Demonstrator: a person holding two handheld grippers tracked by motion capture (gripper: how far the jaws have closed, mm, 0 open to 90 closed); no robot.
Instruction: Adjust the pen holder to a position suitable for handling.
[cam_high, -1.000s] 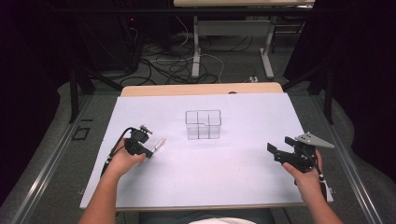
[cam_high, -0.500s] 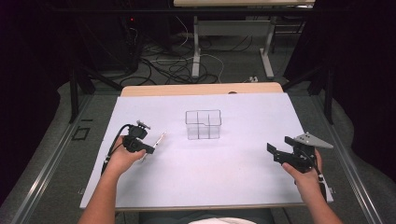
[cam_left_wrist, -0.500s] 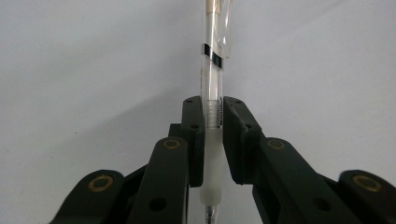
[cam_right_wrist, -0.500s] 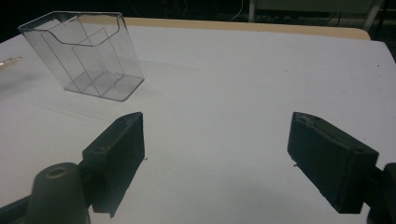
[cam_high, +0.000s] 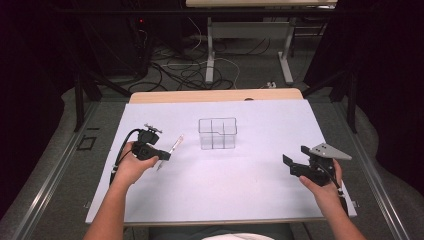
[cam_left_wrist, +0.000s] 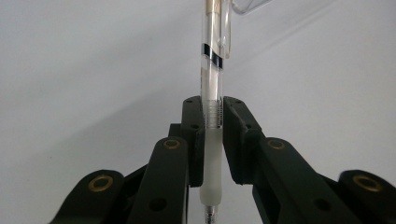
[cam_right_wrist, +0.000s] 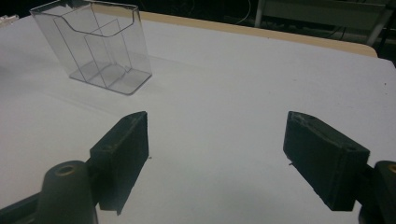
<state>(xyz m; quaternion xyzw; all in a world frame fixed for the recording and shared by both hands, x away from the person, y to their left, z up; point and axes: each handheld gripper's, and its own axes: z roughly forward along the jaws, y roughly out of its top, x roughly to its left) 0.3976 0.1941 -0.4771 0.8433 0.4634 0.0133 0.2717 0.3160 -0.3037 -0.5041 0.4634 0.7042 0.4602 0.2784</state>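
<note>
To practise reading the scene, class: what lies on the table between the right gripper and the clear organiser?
Nothing: in the right gripper view, only bare white table separates the open right gripper from the clear organiser.

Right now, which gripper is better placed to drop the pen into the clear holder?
Left. The left gripper is shut on the pen, close to the clear holder. The right gripper is open and sits farther away.

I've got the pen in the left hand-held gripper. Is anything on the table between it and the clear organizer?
Nothing visible. The pen is clamped in the left hand-held gripper, and only bare white table lies between it and the clear organizer. The right hand-held gripper sits open, off to the other side.
</note>
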